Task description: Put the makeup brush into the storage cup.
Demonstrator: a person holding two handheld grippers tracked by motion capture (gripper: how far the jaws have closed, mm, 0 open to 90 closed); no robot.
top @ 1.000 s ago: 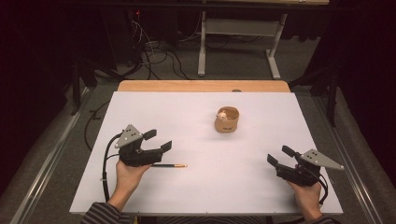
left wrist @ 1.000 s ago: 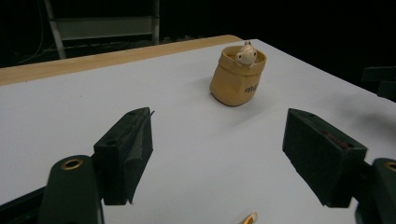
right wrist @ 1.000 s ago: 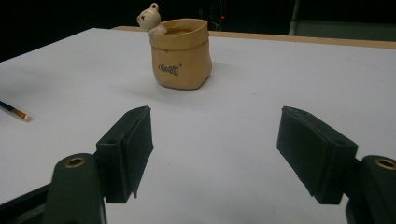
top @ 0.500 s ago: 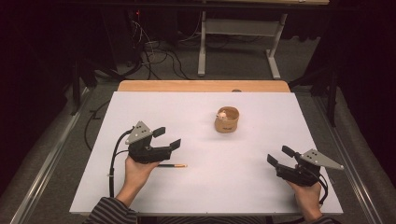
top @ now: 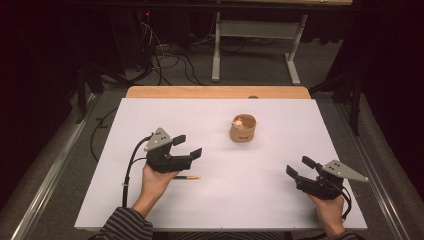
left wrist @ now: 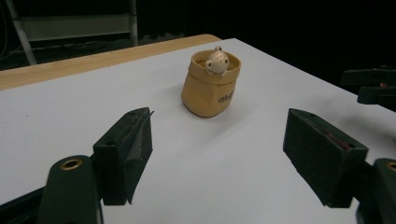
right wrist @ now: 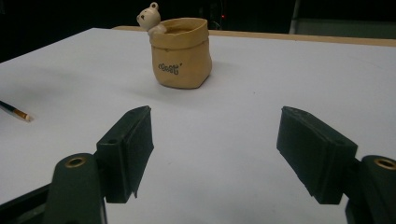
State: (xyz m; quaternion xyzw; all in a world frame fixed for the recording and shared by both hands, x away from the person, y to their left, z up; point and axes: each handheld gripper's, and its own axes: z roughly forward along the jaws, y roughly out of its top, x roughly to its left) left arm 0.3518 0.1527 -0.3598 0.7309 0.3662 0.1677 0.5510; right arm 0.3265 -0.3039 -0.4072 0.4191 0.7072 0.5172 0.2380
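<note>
High view: left gripper (top: 188,147) spread wide, empty, over the white counter (top: 250,200); a pencil (top: 186,177) lies just beneath the hand. Right gripper (top: 298,167) likewise released, near the right edge. Tan sack-shaped pot (top: 243,129) with a bear figure stands mid-counter, apart from both.

Left gripper view: pot (left wrist: 210,85) ahead between the jaws; dark lettering, unreadable.

Right gripper view: pot (right wrist: 181,52) ahead, script unreadable; pencil tip (right wrist: 16,112) at left.
</note>
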